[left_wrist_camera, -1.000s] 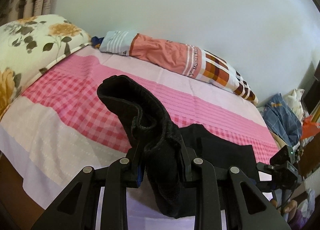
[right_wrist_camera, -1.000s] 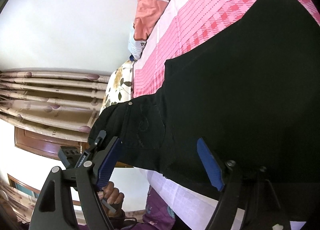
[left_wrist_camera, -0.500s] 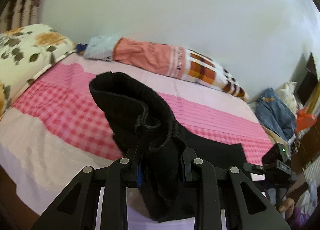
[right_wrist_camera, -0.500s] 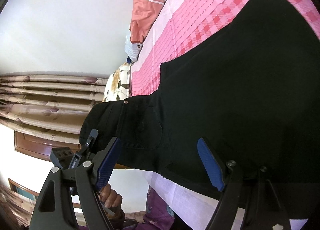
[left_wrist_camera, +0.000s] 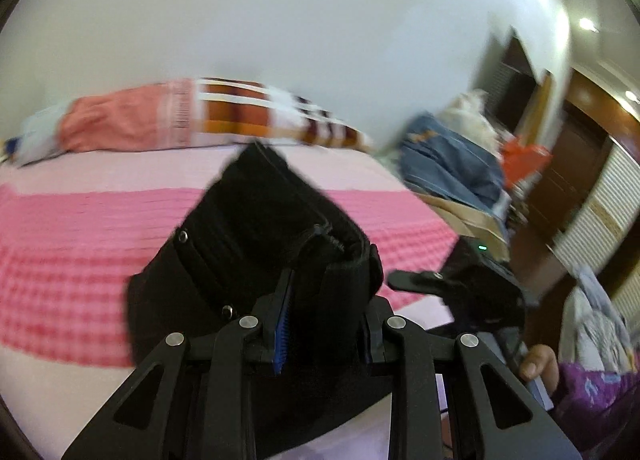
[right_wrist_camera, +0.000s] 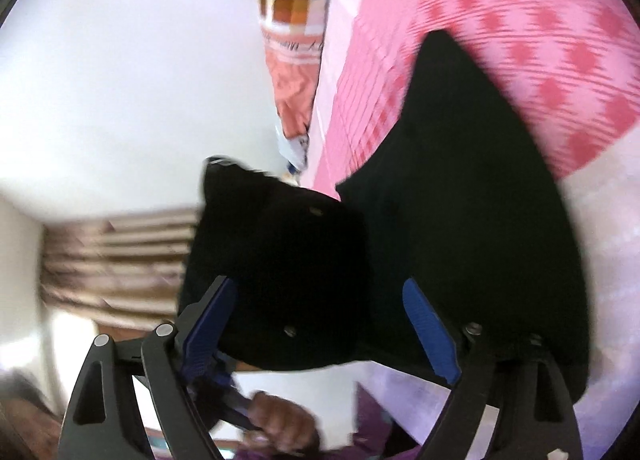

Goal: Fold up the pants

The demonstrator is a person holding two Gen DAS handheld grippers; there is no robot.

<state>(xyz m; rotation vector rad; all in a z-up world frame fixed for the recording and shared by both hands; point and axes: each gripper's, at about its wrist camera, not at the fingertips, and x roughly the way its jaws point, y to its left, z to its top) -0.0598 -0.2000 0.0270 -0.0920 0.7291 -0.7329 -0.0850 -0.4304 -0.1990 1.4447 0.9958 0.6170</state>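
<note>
The black pants (left_wrist_camera: 256, 244) lie partly on the pink checked bed. My left gripper (left_wrist_camera: 324, 324) is shut on their waistband end and holds it lifted above the bed. In the right wrist view the pants (right_wrist_camera: 460, 228) spread over the sheet, and the lifted end (right_wrist_camera: 280, 260) hangs in front of my right gripper (right_wrist_camera: 320, 324). My right gripper is open, its blue pads on either side of the lifted cloth without touching it. It also shows in the left wrist view (left_wrist_camera: 460, 288), at the right.
A pink checked bedsheet (left_wrist_camera: 72, 252) covers the bed. A striped orange pillow (left_wrist_camera: 192, 116) lies along the white wall. A pile of clothes (left_wrist_camera: 452, 164) sits past the bed's right end. Curtains (right_wrist_camera: 116, 256) hang at the left in the right wrist view.
My left gripper has swung right with the waistband end, toward the right gripper. The lifted cloth now fills the space in front of the open right gripper. Both views are motion-blurred.
</note>
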